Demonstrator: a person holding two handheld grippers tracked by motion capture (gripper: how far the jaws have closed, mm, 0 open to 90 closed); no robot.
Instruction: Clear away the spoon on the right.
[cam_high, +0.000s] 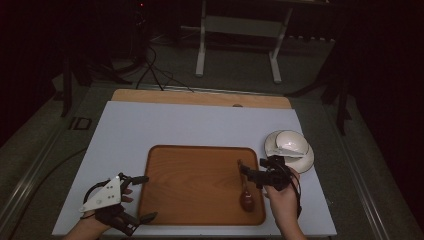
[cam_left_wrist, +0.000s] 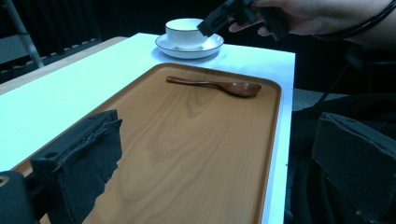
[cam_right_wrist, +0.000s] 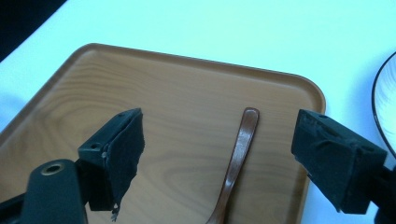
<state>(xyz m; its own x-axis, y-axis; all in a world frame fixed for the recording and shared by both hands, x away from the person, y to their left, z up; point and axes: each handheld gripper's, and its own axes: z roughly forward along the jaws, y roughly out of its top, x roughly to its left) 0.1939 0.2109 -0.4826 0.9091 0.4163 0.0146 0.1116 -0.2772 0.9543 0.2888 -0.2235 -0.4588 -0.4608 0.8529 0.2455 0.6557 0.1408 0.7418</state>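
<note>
A dark wooden spoon (cam_high: 246, 192) lies on the right part of a wooden tray (cam_high: 195, 185), its bowl toward the near edge. My right gripper (cam_high: 254, 166) hovers open just above the spoon's handle (cam_right_wrist: 240, 149), one jaw on each side of it. My left gripper (cam_high: 144, 198) is open at the tray's near left edge with nothing between its jaws. In the left gripper view the spoon (cam_left_wrist: 219, 85) lies across the far part of the tray (cam_left_wrist: 187, 140), and the right gripper (cam_left_wrist: 224, 16) hangs above it.
A white cup (cam_high: 286, 141) stands on a white saucer (cam_high: 305, 162) just right of the tray, close behind my right hand. The tray rests on a pale blue tabletop (cam_high: 165, 125). A metal stand (cam_high: 240, 30) is on the floor beyond the table.
</note>
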